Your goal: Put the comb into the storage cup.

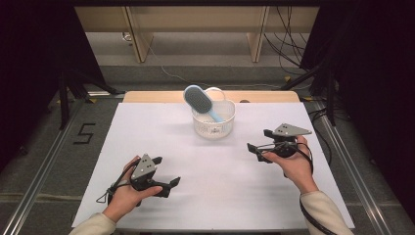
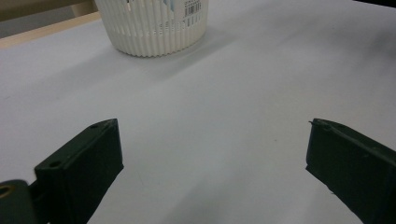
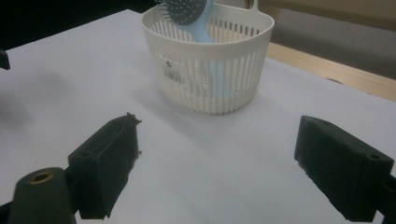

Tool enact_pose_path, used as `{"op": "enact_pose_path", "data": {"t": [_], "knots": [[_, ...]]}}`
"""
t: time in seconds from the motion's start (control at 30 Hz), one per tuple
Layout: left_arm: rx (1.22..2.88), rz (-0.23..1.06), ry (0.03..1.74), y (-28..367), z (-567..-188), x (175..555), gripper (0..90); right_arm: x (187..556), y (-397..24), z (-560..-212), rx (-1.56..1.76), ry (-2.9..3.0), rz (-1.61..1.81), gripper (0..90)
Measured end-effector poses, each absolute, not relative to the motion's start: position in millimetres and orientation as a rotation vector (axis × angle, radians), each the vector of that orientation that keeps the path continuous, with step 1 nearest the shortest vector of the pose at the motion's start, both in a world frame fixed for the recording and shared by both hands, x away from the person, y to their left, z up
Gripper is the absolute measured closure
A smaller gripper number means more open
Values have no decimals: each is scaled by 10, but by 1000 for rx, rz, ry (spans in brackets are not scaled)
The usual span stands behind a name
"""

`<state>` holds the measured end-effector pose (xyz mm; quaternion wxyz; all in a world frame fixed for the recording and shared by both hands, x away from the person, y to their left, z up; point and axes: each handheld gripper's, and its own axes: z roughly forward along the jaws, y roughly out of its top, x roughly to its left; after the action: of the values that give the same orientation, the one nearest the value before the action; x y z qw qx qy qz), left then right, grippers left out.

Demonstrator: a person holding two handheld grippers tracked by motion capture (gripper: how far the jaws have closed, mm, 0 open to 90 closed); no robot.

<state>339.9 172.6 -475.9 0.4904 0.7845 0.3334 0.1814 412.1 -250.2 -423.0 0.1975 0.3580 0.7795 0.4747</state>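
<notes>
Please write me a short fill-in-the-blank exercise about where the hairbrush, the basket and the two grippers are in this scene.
1. The blue hairbrush stands handle-down inside the white ____.
2. The left gripper and the right gripper both have their jaws ____.
3. The basket rests on the white ____.

Missing words: basket; open; table

The basket [image 3: 210,60] looks like white moulded plastic, ribbed with narrow slits and faintly glossy, with a printed paper label stuck to its wall. Inside it, the hairbrush [image 3: 187,11] is smooth pale-blue plastic (its bristle pad darker and matt). Beneath the basket, the table cover [image 1: 215,186] is matt white, smooth; behind the basket a light wooden edge [image 1: 264,96] shows.
</notes>
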Motion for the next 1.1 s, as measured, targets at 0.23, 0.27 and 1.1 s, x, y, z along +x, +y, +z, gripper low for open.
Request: {"op": "enact_pose_path", "data": {"t": [0.23,0.27,1.1], "knots": [[1905,442,811,1727,-4759,3400,30,4037,-2576,-4265,1009,2178,1329,144],[1905,442,811,1728,-4760,3400,31,4027,-2583,-4270,1011,2176,1331,145],[1905,445,813,1734,-4758,3403,31,3783,-2739,-4358,1017,2173,1333,146]]}}
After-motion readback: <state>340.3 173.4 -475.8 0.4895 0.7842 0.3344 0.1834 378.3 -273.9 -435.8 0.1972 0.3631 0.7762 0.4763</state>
